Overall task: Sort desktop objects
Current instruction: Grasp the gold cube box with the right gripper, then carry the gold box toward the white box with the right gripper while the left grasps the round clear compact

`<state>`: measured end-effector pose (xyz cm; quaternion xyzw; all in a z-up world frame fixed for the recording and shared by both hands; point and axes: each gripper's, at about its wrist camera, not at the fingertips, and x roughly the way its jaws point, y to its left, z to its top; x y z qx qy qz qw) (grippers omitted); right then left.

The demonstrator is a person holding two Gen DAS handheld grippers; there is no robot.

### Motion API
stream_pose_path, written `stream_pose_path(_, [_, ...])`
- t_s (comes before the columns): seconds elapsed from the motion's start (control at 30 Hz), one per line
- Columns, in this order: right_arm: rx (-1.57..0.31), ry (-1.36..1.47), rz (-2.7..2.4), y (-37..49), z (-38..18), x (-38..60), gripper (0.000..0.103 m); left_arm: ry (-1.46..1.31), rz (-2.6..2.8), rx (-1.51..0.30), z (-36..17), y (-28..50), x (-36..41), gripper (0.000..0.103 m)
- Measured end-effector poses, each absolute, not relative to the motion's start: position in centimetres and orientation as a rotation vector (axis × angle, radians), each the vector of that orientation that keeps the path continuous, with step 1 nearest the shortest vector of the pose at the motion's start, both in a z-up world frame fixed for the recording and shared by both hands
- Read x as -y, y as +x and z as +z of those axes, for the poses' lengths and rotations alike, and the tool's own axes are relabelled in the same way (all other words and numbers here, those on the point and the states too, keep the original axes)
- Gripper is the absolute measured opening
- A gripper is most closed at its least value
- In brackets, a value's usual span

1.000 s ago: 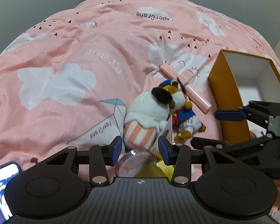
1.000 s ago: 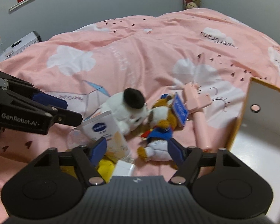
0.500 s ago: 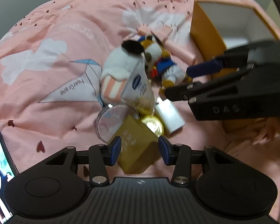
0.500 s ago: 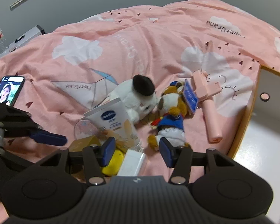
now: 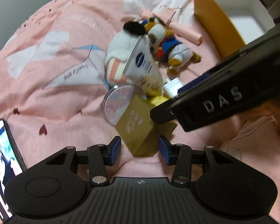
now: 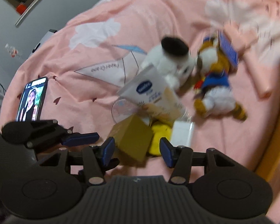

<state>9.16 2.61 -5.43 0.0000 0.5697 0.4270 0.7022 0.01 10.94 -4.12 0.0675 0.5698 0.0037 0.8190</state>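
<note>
At 12 o'clock ahead of the spread, empty left hand-held gripper [image 5: 139,150] sits the gold box [image 5: 138,126] on the bed, while the right wrist view shows the right hand-held gripper [image 6: 136,151], equally wide, nearing that box [image 6: 132,139]; picking seems underway, next closing squarely.

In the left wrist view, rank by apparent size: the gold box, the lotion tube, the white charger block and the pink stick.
1. gold box, though it lies nearest the camera, which inflates it
2. lotion tube, close behind; unsure against the box
3. pink stick, partly hidden
4. white charger block, partly hidden by the right gripper
</note>
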Motion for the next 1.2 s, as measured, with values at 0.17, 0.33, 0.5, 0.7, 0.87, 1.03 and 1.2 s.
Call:
stream_pose_path(0.17, [-1.403, 0.112, 0.944, 10.0, -7.4, -3.0, 0.057, 0.118, 0.007, -1.211, -4.1, -0.2, -11.3, 0.051])
stream_pose_path(0.33, [-1.499, 0.202, 0.941, 10.7, -9.2, -3.5, 0.059, 0.11, 0.015, -1.215, -4.2, -0.4, -11.4, 0.051])
stream_pose_path(0.5, [-1.529, 0.245, 0.951, 10.8, -9.9, -3.6, 0.056, 0.09, 0.017, -1.211, -4.3, -0.5, -11.6, 0.051])
stream_pose_path(0.7, [-1.38, 0.13, 0.96, 10.0, -7.0, -2.8, 0.055, 0.037, -0.006, -1.192, -3.7, -0.6, -11.9, 0.052])
stream_pose_path(0.87, [-1.154, 0.008, 0.933, 9.3, -2.6, -0.8, 0.053, 0.006, -0.036, -1.147, -2.6, -0.8, -12.1, 0.052])
stream_pose_path(1.03, [-1.04, 0.056, 0.913, 9.7, 1.2, 2.4, 0.051, 0.015, -0.015, -1.099, -1.3, -0.3, -12.7, 0.052])
stream_pose_path(1.2, [-0.944, 0.089, 0.843, 9.9, 4.1, 5.3, 0.051, 0.053, 0.019, -1.069, -0.2, 1.1, -14.2, 0.055])
